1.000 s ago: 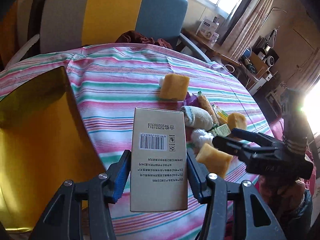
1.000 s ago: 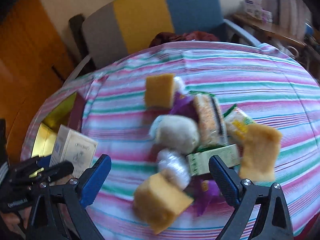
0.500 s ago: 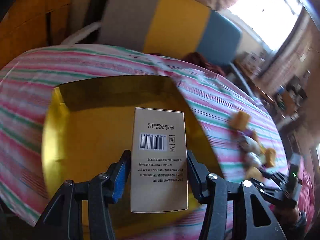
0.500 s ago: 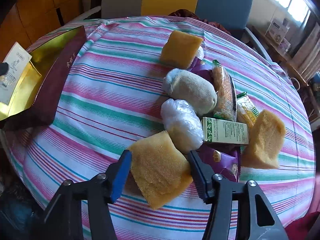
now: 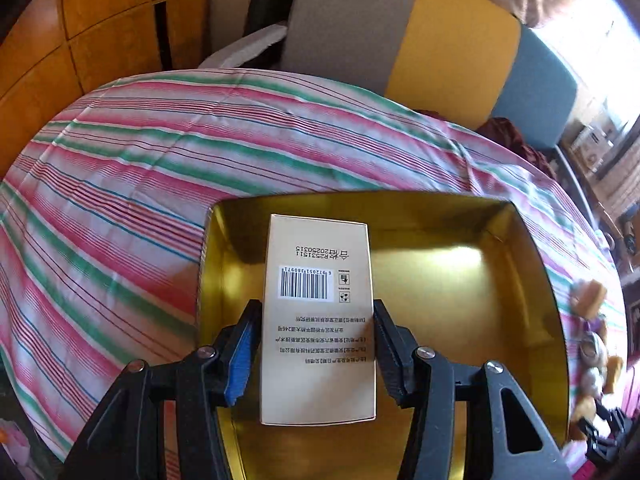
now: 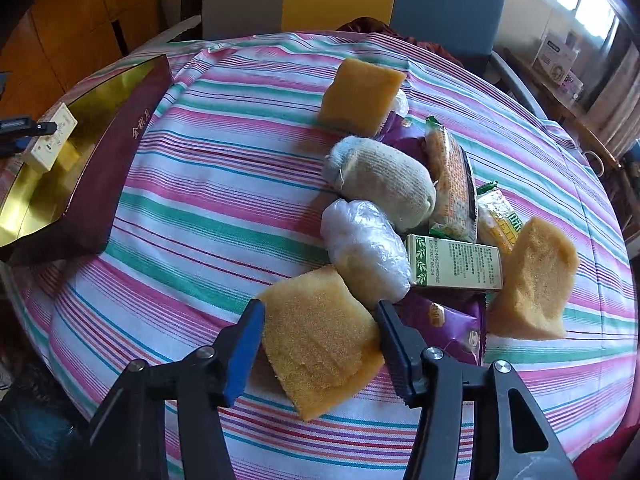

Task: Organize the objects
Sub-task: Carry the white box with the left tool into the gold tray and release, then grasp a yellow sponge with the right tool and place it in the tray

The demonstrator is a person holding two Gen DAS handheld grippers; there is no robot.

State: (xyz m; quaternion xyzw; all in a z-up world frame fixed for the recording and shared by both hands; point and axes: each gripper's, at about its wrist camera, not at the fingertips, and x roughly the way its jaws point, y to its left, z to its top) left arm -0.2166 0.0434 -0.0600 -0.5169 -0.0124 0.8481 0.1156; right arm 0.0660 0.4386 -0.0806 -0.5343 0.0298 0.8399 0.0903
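Observation:
My left gripper [image 5: 316, 312] is shut on a beige carton with a barcode [image 5: 318, 320] and holds it over the left part of the gold-lined box [image 5: 480, 280]. In the right wrist view the same carton [image 6: 52, 140] shows above the box [image 6: 108, 148], which has maroon outer walls. My right gripper [image 6: 320, 316] is closed around a yellow sponge [image 6: 320, 340] at the near end of a pile on the striped tablecloth. The pile holds two more sponges [image 6: 360, 96] [image 6: 532, 284], a rolled sock [image 6: 380, 180], a plastic-wrapped bundle [image 6: 364, 248], a green-white carton [image 6: 452, 268] and snack packets [image 6: 452, 184].
The round table [image 6: 208, 200] has a striped cloth. A grey, yellow and blue chair [image 5: 400, 40] stands behind it with a dark red cloth [image 5: 508, 136] on the seat. Wooden panels [image 5: 80, 40] are at the left. The table edge is close below my right gripper.
My left gripper has swung left with the carton, from over the cloth to over the gold box. My right gripper has moved in and closed around the near yellow sponge.

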